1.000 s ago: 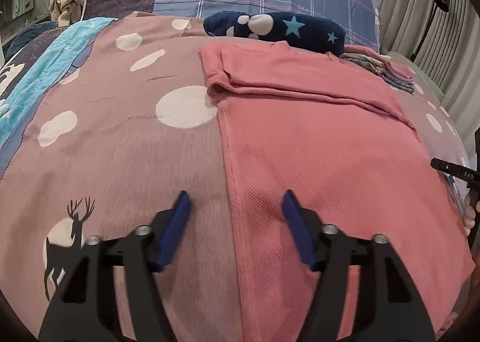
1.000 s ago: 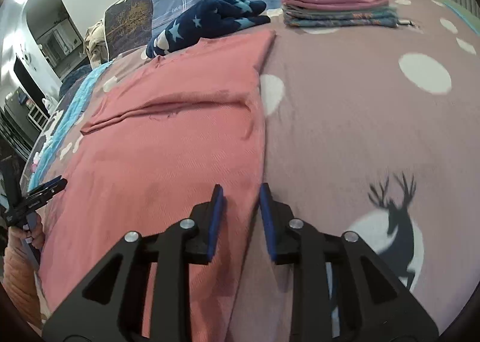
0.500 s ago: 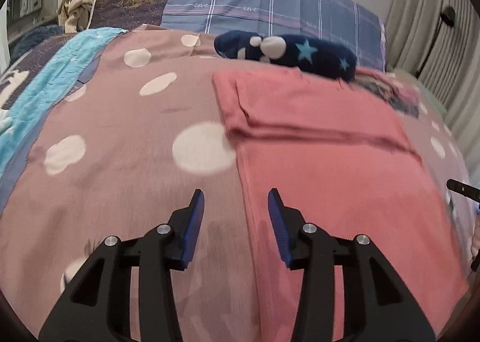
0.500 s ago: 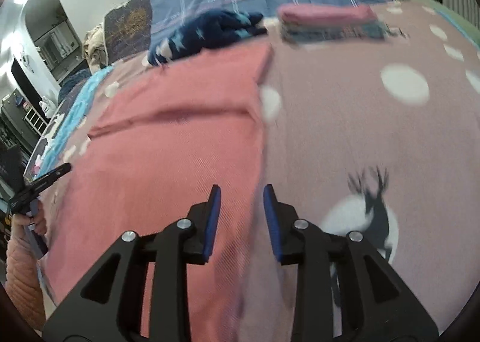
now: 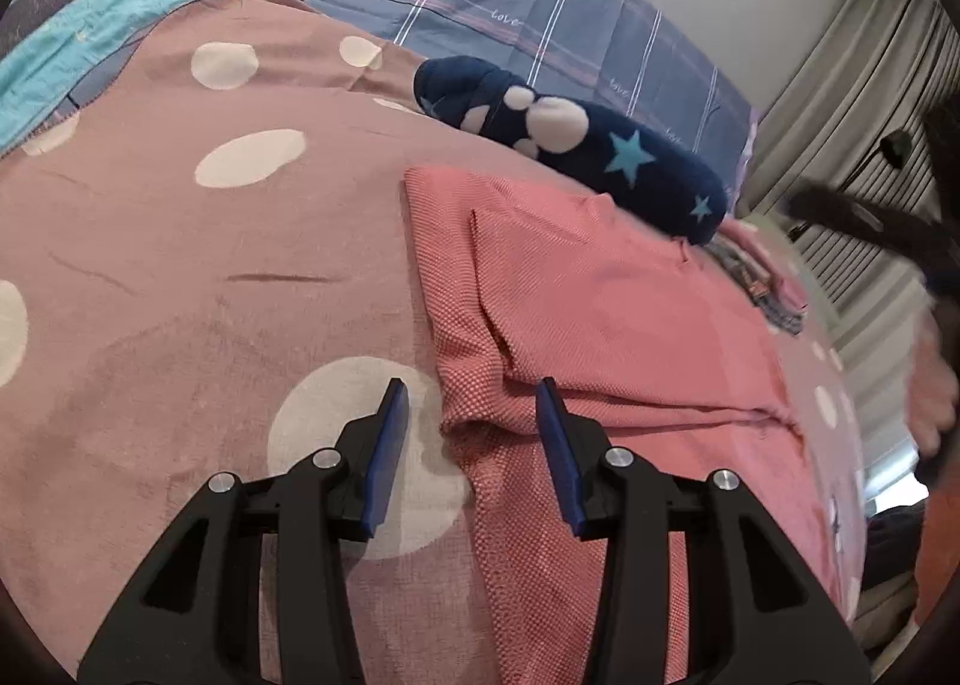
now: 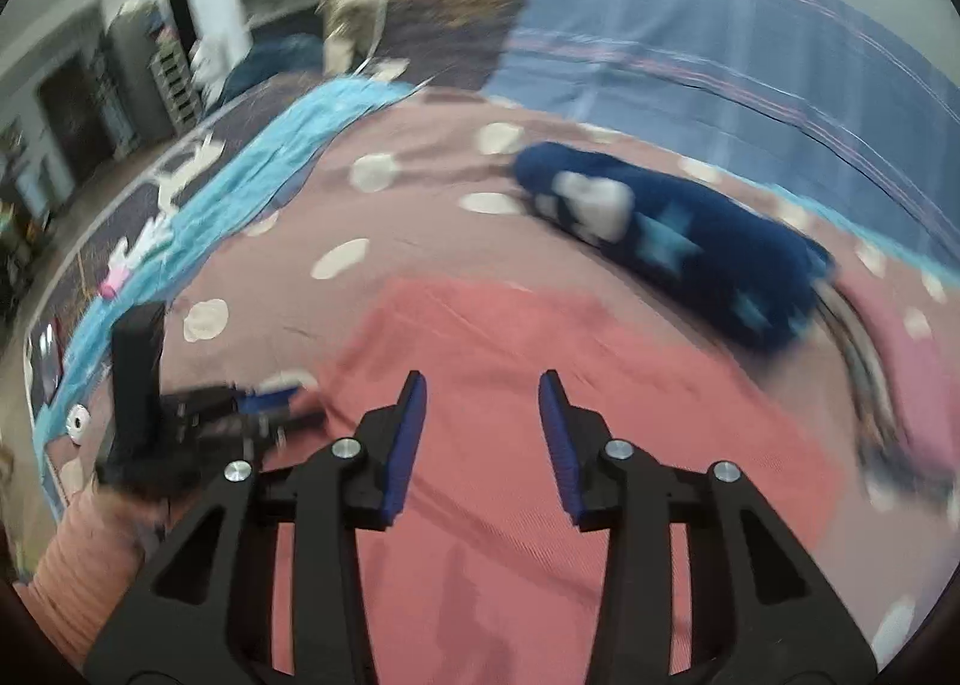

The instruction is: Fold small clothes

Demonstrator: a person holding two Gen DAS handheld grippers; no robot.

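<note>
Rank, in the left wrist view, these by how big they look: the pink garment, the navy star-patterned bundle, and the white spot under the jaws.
1. Pink garment, clearly largest.
2 and 3. Navy star-patterned bundle and white spot look similar; the spot lies nearer the camera, so no ranking.

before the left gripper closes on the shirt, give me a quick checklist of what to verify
1. Left gripper open: ok, its jaws stand wide apart.
2. Left gripper lined up on the shirt: ok, the folded sleeve corner sits between the fingers, nearer the right one.
3. Bedspread out of the bite: cannot tell, the left finger is over bare bedspread beside the shirt edge.
4. Right gripper open: ok, and nothing is between its fingers.
5. Right gripper steady: not ok, its view is motion-blurred.
6. Navy sock off the shirt: cannot tell, it lies against the far edge.
</note>
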